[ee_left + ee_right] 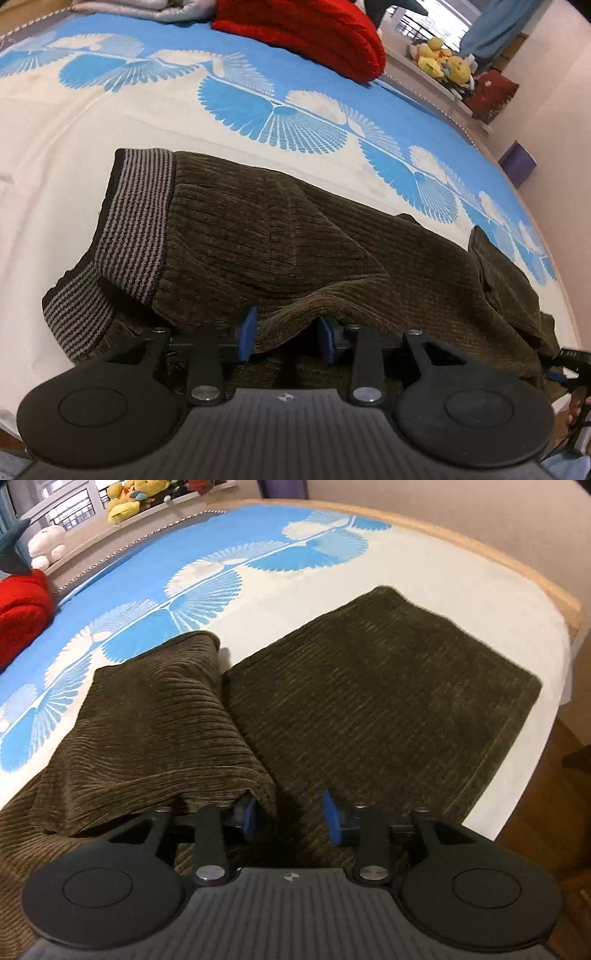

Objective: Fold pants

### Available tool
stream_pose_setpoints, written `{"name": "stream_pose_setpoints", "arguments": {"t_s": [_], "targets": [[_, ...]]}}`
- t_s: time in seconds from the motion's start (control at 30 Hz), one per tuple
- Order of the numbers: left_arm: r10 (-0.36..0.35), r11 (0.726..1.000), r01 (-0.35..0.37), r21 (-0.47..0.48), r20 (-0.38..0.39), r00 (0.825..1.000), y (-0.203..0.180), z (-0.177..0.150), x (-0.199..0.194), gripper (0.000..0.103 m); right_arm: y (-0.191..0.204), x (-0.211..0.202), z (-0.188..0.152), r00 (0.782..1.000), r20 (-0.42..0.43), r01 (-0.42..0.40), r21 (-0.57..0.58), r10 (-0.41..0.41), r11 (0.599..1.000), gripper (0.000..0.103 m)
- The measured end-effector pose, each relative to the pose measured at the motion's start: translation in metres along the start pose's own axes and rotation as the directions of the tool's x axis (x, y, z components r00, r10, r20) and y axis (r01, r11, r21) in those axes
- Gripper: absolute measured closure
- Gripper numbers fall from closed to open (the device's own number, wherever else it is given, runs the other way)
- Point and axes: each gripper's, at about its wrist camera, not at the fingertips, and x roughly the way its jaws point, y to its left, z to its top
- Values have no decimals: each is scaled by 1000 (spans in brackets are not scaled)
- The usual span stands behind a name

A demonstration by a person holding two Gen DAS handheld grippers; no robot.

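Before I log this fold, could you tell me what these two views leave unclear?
- Left wrist view: the near edge of the pants sits behind the left gripper.
- Left wrist view: the right gripper is cut off by the frame edge.
- Right wrist view: the folded leg drapes over one finger pad.

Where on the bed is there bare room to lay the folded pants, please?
Free: the white sheet left of the striped waistband, and the white strip between the pants and the wooden bed edge. Crowded: the far blue end, by the red knit and grey bundle.
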Motion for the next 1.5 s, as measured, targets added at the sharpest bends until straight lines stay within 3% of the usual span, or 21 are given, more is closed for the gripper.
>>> {"name": "stream_pose_setpoints", "arguments": {"t_s": [0.07, 0.2, 0.23, 0.27, 0.33, 0.4, 0.5, 0.67, 0.83, 1.0, 1.1, 1.2, 1.33, 1.5], "targets": [[2, 1000, -2, 21, 3, 1000, 0, -2, -3, 61, -2, 5, -1, 1000, 12, 25, -14, -25, 1000, 48], [-1, 999, 1, 39, -6, 1000, 0, -10, -9, 46, -8, 9, -1, 999, 1, 38, -8, -38, 999, 39], [-4, 998, 4, 55, -2, 1000, -1, -13, -12, 34, -10, 10, 0, 999, -4, 36, -1, -36, 999, 38], [-5, 997, 5, 72, 6, 1000, -3, -15, -15, 14, -11, 11, 0, 999, -7, 32, 4, -32, 999, 37], [25, 993, -32, 114, 56, 998, -8, -23, -25, 2, -13, 11, 1, 1000, -11, 27, 6, -27, 1000, 36], [57, 984, -74, 161, 103, 993, -12, -29, -34, 0, -13, 11, 0, 1000, -12, 26, 5, -26, 1000, 35], [44, 983, -67, 174, 132, 990, -12, -35, -43, 0, -13, 11, 2, 1000, -5, 23, 1, -23, 1000, 35], [8, 997, -21, 77, 166, 986, 2, -29, -54, 0, -10, 4, 1, 999, 31, 25, -19, -24, 1000, 35], [0, 997, 7, -73, 105, 994, 22, -17, -43, 0, -12, 2, 0, 999, 41, 19, -26, -18, 999, 34], [-54, 994, 58, -89, 48, 997, 18, -17, -29, 0, -13, 2, -2, 999, 43, 26, -45, -24, 999, 30], [0, 998, 3, -61, 48, 999, 11, -14, -20, 0, -14, 3, -2, 999, 40, 32, -55, -30, 998, 28], [49, 986, -41, -161, 42, 998, 22, -7, -12, 0, -14, 2, -3, 999, 43, 36, -58, -33, 998, 28], [114, 940, -115, -320, -24, 993, 43, -1, 1, 1, -12, 2, -4, 998, 46, 46, -61, -43, 997, 28], [139, 934, -142, -329, -31, 990, 39, 13, 6, 0, -10, 3, -5, 997, 47, 57, -67, -54, 996, 27]]}}
